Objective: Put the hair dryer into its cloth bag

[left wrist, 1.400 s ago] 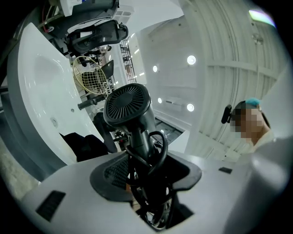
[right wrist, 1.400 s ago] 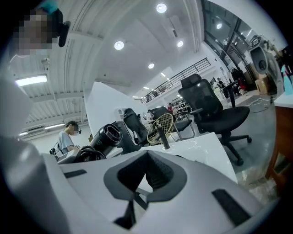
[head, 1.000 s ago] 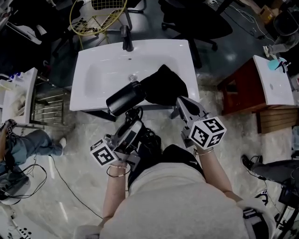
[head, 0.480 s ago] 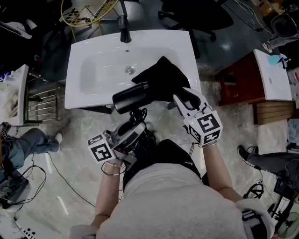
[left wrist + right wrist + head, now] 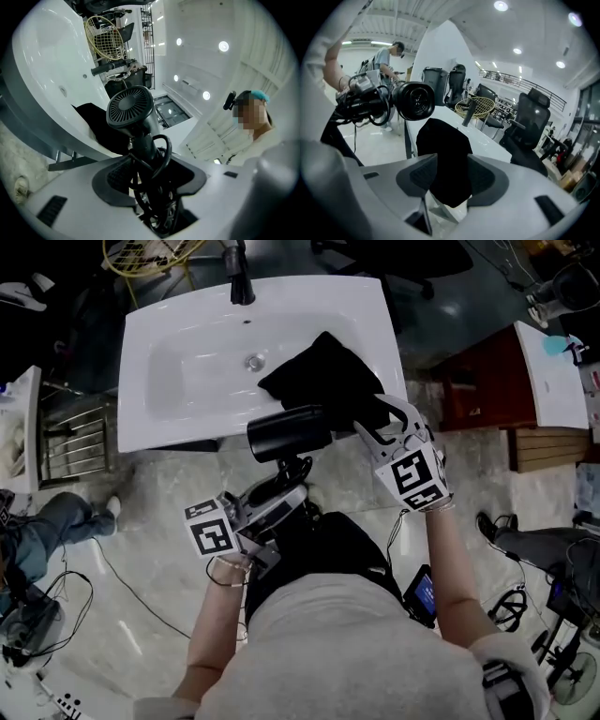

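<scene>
Fingers (image 5: 116,176) of the left gripper (image 5: 150,178) stay out of sight of nothing here: they are clenched on the handle of the matte black hair dryer (image 5: 130,108), with its looped black power cord (image 5: 161,154) bunched in the same grip; the dryer hangs level just in front of the white ceramic washbasin (image 5: 187,343), off the surface, its round grille facing back at the left gripper and its open nozzle turned toward the soft black cloth bag (image 5: 319,376). That bag lies slumped over the basin's near right part, well apart from the black tap (image 5: 239,282); the nozzle end sits at the bag's near edge, and whether it touches the cloth cannot be told. Fingers (image 5: 423,173) of the right gripper (image 5: 452,176) have just been opening and now stand released and wide; a fold of the bag lies between them, but the pads do not appear to press it.

Judged from this, the step in hand is readying the bag, with the dryer not yet inside; the next move likely calls for the right fingers to pinch a single layer at the bag's mouth and lift it open, so the left hand can feed the nozzle in first; the loose cord loops may catch on the hem.
</scene>
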A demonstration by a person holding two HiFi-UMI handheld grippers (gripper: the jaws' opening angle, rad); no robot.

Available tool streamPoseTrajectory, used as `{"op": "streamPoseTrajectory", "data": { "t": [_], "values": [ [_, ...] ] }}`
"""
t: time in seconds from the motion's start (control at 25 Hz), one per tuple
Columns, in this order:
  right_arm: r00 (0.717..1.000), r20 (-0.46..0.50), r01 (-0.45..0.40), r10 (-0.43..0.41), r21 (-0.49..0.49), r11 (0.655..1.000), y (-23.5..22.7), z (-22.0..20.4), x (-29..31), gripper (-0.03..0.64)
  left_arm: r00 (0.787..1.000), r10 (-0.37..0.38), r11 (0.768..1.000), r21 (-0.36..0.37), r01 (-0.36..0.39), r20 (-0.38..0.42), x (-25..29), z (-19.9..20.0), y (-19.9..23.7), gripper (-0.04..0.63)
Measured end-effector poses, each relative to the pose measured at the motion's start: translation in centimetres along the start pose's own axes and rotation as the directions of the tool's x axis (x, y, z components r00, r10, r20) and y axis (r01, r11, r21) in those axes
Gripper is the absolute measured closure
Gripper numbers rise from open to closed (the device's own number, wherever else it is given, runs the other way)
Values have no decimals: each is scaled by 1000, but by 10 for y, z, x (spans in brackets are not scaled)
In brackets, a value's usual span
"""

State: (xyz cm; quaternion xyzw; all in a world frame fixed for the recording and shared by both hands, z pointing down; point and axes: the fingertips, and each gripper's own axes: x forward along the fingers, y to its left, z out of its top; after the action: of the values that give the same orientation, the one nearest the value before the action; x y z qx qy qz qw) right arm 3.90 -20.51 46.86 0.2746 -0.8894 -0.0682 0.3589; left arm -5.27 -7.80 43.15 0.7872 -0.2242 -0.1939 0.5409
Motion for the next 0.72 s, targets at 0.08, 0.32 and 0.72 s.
{"op": "streamPoseTrajectory", "data": {
  "t": [0.08, 0.32, 0.72],
  "values": [
    [999, -33, -1, -1, -46, 999, -1, -8, 5, 431, 1000, -2, 1000, -14, 2, -20, 3, -5, 3, 383],
    [999, -52, 11, -14, -51, 999, -10, -19, 11, 567, 997, 1, 999, -38, -4, -81, 13, -15, 12, 383],
    [997, 71, -33, 28, 69, 997, -17, 14, 0, 609, 982, 49, 996, -58, -61, -183, 35, -25, 24, 383]
  ]
}}
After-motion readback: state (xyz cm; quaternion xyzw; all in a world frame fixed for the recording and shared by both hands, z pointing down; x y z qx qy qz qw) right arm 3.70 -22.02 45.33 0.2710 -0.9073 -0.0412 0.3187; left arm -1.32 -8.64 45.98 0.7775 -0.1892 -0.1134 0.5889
